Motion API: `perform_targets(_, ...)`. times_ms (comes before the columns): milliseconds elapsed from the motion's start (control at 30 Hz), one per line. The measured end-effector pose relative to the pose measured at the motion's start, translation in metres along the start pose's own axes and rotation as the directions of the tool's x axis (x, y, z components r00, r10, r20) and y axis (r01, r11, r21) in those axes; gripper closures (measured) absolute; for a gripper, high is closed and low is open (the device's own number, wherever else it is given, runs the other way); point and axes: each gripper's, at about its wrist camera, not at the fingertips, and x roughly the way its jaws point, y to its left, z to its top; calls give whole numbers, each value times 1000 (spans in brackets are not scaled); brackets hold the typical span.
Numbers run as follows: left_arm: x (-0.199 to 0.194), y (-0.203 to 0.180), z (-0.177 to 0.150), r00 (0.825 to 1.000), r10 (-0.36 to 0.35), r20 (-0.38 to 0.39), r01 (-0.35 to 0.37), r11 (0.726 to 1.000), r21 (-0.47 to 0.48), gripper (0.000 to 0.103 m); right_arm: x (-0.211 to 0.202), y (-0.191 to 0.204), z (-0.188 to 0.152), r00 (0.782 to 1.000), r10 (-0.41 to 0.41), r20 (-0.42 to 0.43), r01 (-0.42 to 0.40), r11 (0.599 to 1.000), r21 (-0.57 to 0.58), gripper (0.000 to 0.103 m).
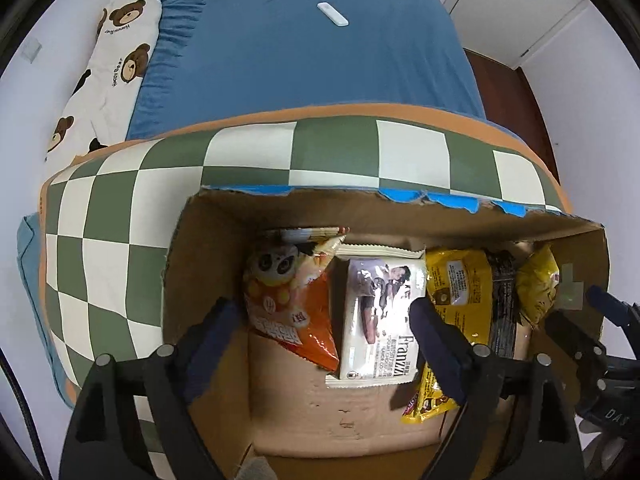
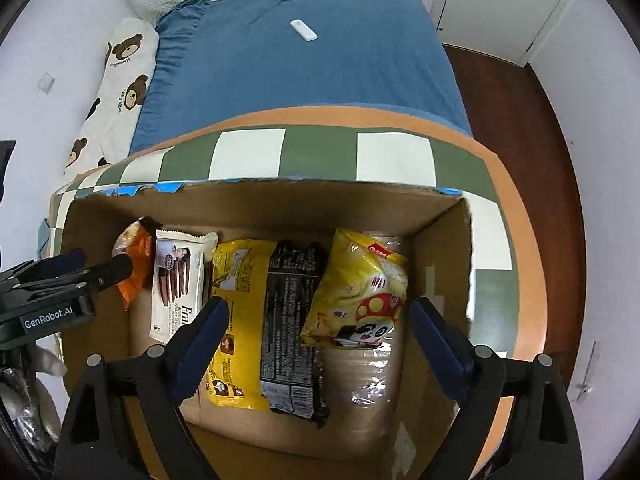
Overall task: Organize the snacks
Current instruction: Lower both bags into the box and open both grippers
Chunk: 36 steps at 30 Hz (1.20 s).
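An open cardboard box (image 1: pixel 280 208) holds a row of snack packs. Over its left half my left gripper (image 1: pixel 324 332) hangs open and points down. Below its spread fingers lie an orange panda bag (image 1: pixel 288 300) and a white Franzzi biscuit pack (image 1: pixel 380 312), neither touched by a pad. My right gripper (image 2: pixel 320 320) is open over the right half of the box (image 2: pixel 320 208). Under it lie a yellow-and-black pack (image 2: pixel 272 312) and a yellow panda bag (image 2: pixel 360 292), both untouched. Each gripper shows at the edge of the other's view.
The box stands on a green-and-white checked mat (image 1: pixel 120 208) with an orange border, at the foot of a bed with a blue sheet (image 1: pixel 304 60). A small white remote (image 1: pixel 332 14) lies on the sheet. A bear-print pillow (image 1: pixel 116 64) is at the left, dark wood floor (image 2: pixel 540 160) at the right.
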Motion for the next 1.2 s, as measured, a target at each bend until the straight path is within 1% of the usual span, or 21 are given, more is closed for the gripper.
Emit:
perform_targets(67, 0, -2, -4, 1000, 5, 3, -5, 1000, 1, 7, -1, 0, -5, 1000, 9, 0, -9, 1000, 9, 9)
perform_targets(100, -1, -2, -5, 1000, 3, 1, -3, 1000, 1, 6, -3, 0, -10, 1000, 17, 2, -17, 1000, 16, 9)
perform_targets(300, -7, -1, -26, 999, 16, 32, -16, 1000, -19, 6, -6, 1, -30, 999, 37, 20, -37, 999, 33, 9)
perform_targets(400, -14, 0, -41, 999, 0, 55, 2, 999, -37, 6, -9, 3, -43, 998, 45, 33, -46, 998, 33, 9)
perform_targets(700, -52, -9, -95, 988, -10, 152, 13, 1000, -15, 6, -36, 8, -92, 991, 55, 123, -57, 998, 9, 9)
perform_targets(800, -66, -12, -112, 984, -31, 174, 33, 999, -11, 6, -49, 10, -108, 987, 62, 150, -63, 998, 2, 9)
perform_targets(867, -76, -15, -126, 980, -46, 194, 47, 999, -4, 6, -59, 10, -120, 983, 68, 168, -69, 998, 0, 9)
perform_targets(1033, -102, -21, -156, 967, -50, 250, 45, 999, 28, 6, -84, 12, -151, 974, 85, 210, -82, 996, -20, 9)
perform_targets(1200, -130, -26, -186, 949, -63, 310, 52, 998, 45, 6, -118, 16, -182, 957, 94, 275, -83, 995, -49, 9)
